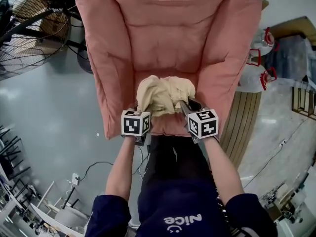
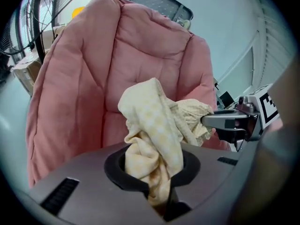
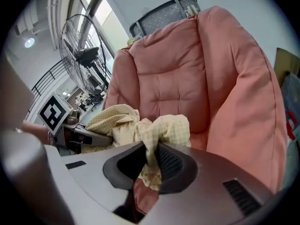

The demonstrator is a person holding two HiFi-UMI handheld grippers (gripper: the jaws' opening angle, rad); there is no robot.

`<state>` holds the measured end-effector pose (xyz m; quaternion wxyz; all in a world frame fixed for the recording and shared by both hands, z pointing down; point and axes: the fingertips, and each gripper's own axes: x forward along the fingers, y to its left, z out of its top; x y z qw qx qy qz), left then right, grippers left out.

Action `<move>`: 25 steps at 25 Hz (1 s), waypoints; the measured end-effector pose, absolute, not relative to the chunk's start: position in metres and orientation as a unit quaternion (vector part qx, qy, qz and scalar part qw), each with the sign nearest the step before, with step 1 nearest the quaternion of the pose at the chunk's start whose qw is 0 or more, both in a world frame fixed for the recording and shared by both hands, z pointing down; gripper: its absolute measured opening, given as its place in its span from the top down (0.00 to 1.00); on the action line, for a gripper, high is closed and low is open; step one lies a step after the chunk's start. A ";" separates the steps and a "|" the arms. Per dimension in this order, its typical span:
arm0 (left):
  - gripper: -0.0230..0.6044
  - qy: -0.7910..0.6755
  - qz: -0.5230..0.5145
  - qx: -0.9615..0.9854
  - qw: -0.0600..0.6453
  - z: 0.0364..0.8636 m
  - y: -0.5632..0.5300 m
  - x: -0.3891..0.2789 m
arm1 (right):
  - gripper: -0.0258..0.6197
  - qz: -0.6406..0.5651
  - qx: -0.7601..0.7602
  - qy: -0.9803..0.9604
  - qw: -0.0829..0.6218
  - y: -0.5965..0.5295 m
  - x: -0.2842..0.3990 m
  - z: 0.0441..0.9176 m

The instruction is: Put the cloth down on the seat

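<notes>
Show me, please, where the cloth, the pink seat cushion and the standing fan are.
cloth (image 1: 163, 95): head view, on the middle of its bunched folds.
pink seat cushion (image 1: 165, 38): head view, on the quilted backrest.
standing fan (image 3: 86, 55): right gripper view, on the dark hub behind its wire cage.

The pale yellow checked cloth (image 1: 164, 95) is scrunched into a lumpy bundle. One end is pinched in the left gripper (image 2: 161, 191), the other in the right gripper (image 3: 147, 165). It's low over the front of the puffy pink quilted seat (image 1: 165, 38). Can't tell if it's touching.
</notes>
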<state>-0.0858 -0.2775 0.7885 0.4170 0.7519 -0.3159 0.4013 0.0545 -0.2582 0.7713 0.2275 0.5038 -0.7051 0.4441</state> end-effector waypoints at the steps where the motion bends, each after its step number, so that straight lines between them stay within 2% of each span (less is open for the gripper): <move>1: 0.83 -0.316 0.405 0.750 0.418 0.797 -0.279 -0.087 | 0.83 0.447 0.503 -0.703 0.229 -0.259 0.054 0.780; 19: 0.82 -0.353 0.487 0.679 0.421 0.927 -0.300 -0.103 | 0.83 0.501 0.507 -0.651 0.261 -0.278 0.075 0.901; 25: 0.82 -0.370 0.492 0.650 0.446 0.957 -0.300 -0.113 | 0.83 0.513 0.506 -0.638 0.269 -0.278 0.086 0.924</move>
